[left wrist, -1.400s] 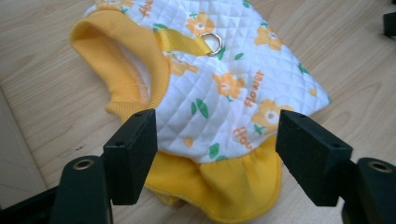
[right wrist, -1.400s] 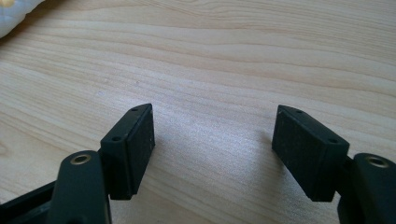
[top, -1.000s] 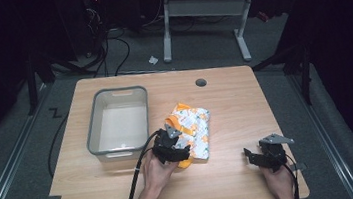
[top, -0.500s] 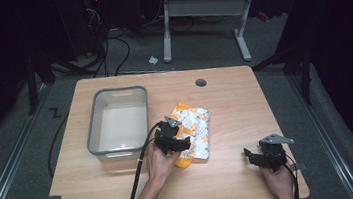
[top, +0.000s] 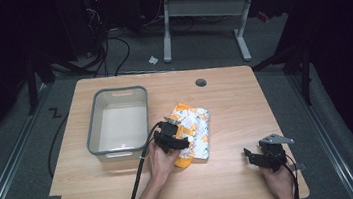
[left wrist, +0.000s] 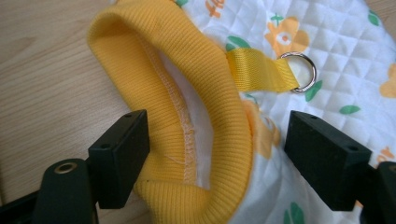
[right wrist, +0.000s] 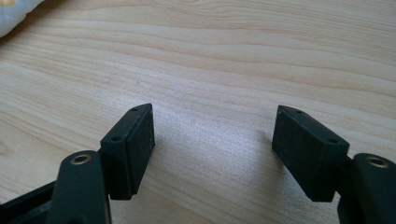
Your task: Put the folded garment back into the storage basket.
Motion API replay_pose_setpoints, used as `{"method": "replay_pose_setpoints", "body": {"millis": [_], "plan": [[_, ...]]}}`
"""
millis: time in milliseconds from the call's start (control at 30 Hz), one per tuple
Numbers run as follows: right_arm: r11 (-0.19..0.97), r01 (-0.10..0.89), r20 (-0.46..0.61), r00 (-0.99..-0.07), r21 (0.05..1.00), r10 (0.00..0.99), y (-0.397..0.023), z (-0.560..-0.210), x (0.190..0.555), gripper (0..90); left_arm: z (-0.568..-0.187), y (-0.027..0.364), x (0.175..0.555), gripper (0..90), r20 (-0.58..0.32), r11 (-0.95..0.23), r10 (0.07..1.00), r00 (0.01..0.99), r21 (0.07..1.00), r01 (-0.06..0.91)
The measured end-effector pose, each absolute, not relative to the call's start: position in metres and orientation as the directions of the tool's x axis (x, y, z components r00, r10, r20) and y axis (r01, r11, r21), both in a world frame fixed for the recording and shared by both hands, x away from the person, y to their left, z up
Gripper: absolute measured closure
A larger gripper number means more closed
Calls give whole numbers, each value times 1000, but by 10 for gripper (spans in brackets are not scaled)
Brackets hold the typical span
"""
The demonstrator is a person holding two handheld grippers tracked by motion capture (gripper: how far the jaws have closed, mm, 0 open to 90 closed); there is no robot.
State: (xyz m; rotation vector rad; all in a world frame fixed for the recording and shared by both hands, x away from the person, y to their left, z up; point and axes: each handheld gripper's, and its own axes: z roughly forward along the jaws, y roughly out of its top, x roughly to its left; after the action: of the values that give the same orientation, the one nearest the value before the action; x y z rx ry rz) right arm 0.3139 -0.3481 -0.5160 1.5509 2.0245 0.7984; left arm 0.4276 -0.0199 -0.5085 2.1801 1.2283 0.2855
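Observation:
A white quilted garment [top: 196, 125] printed with orange flowers lies at the table's middle. In the left gripper view its yellow ribbed cuff [left wrist: 187, 93] is rolled up, beside a yellow strap with a metal ring [left wrist: 300, 71]. My left gripper [left wrist: 217, 140] hangs over the garment's near left end [top: 175, 141]. Its jaws have just been opening and now stand wide, straddling the cuff without pinching it. My right gripper [top: 252, 157] rests near the table's front right, open over bare wood [right wrist: 212, 140].
A grey plastic bin [top: 94, 134], empty inside, stands left of the garment on the wooden table [top: 235, 188]. A round cable hole [top: 201, 82] sits near the far edge. Cables trail from both grippers off the table's front edge.
My left gripper has shifted a little forward and down onto the garment's near end, and its jaws stand wider. The right gripper has stayed put.

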Motion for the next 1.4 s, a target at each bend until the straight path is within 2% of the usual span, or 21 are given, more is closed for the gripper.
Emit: {"method": "replay_pose_setpoints", "body": {"millis": [167,333,467,633,700,833,1000,1400], "plan": [[194,697,-15,-255,691,967,-348,-516,314,302,-514,-20,431,148,-123,-372,834,537,593,714],[195,696,-15,-256,691,967,-348,-516,314,302,-514,-24,429,158,-96,-396,826,555,602,693],[195,696,-15,-256,691,967,-348,-516,314,302,-512,-26,425,300,-102,-414,803,588,614,672],[196,695,-15,-257,692,966,-348,-516,314,302,-510,-29,422,544,-125,-419,783,609,618,665],[197,696,-16,-258,690,966,-348,-516,314,302,-509,-29,423,604,-137,-428,768,626,617,660],[197,696,-16,-257,690,966,-348,-516,314,302,-509,-28,424,665,-178,-409,765,620,609,680],[197,695,-16,-258,691,966,-348,-516,314,302,-506,-26,423,714,-183,-400,763,620,620,675],[197,696,-16,-258,690,966,-348,-516,314,302,-491,-19,418,733,-200,-376,746,635,661,650]]}}
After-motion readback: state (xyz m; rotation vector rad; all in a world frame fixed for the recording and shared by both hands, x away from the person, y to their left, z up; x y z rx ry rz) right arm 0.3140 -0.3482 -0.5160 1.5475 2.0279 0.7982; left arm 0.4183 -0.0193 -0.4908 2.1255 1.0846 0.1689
